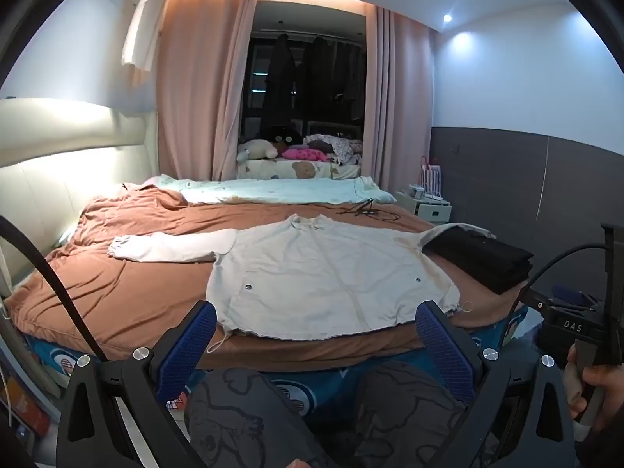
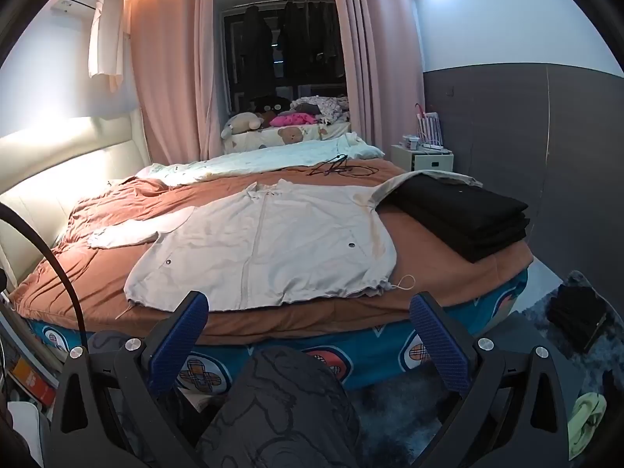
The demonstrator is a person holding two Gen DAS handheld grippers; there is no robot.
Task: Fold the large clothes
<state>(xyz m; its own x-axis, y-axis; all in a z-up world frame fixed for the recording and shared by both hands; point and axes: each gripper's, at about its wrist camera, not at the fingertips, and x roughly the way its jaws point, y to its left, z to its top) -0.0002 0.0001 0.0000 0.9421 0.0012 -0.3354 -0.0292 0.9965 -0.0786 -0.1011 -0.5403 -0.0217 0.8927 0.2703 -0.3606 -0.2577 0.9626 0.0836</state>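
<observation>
Left wrist view: left gripper (image 1: 316, 335) hanging with jaws spread fully wide, holding nothing, hovering short of the bed (image 1: 117, 304) above the person's knees (image 1: 241, 409). Lying just ahead and slightly beyond the fingertips: cream jacket (image 1: 323, 273), spread flat, hem nearest, collar farthest, so long axis running straight away from the gripper. One sleeve (image 1: 171, 247) stretching out to the left; the other disappearing to the right beneath a black folded stack (image 1: 479, 259).

Right wrist view: right gripper (image 2: 308, 323) likewise gaping wide and empty, facing the same hem from a spot shifted right, with the drawstring loop (image 2: 405, 282) just ahead.

Judging by this, both grippers sitting about equally near the hem, left nearer the free sleeve, right nearer the pinned one; probably reaching forward next.
</observation>
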